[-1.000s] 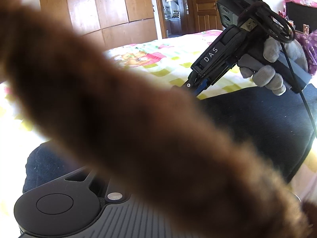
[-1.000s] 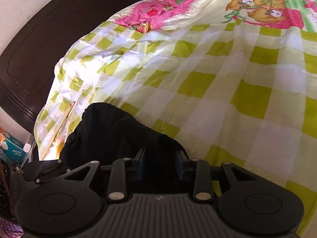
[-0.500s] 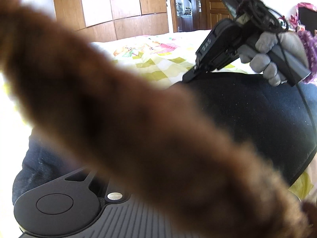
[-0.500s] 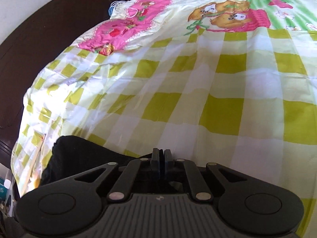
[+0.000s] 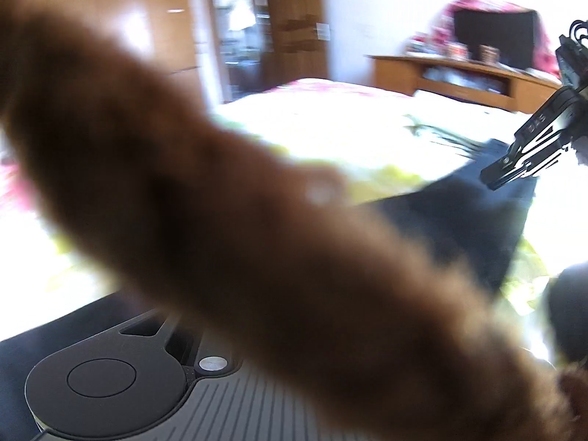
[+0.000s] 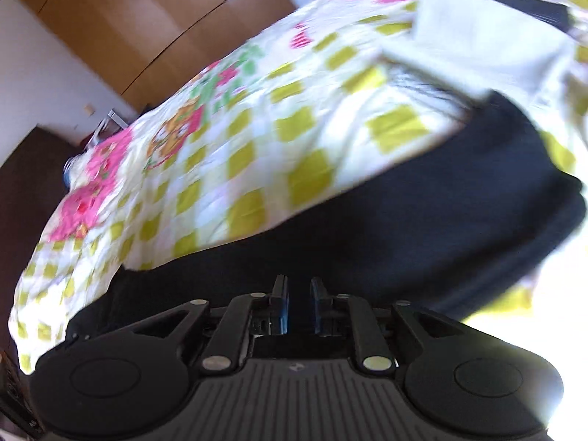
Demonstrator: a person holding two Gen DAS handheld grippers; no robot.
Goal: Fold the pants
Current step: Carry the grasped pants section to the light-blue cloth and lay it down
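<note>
The dark navy pants (image 6: pixel 422 220) lie on the checked bedspread, stretching from my right gripper (image 6: pixel 297 305) toward the upper right. My right gripper's blue-padded fingers (image 6: pixel 281 305) stand slightly apart just above the cloth, with nothing between them. In the left wrist view the pants (image 5: pixel 459 220) show at centre right, with the right gripper (image 5: pixel 503 176) over their far edge. A blurred brown furry sleeve (image 5: pixel 257 220) covers the left gripper's fingers, so its state is hidden.
The yellow-green checked bedspread (image 6: pixel 239 154) with pink cartoon prints covers the bed. A folded white cloth (image 6: pixel 477 44) lies at the far right. A wooden wardrobe (image 6: pixel 128 25), a doorway (image 5: pixel 242 36) and a low wooden cabinet (image 5: pixel 459 77) stand behind.
My right gripper was shut half a second ago and its fingers now stand slightly apart. Both views have swung, and the right gripper now sits farther right over the pants.
</note>
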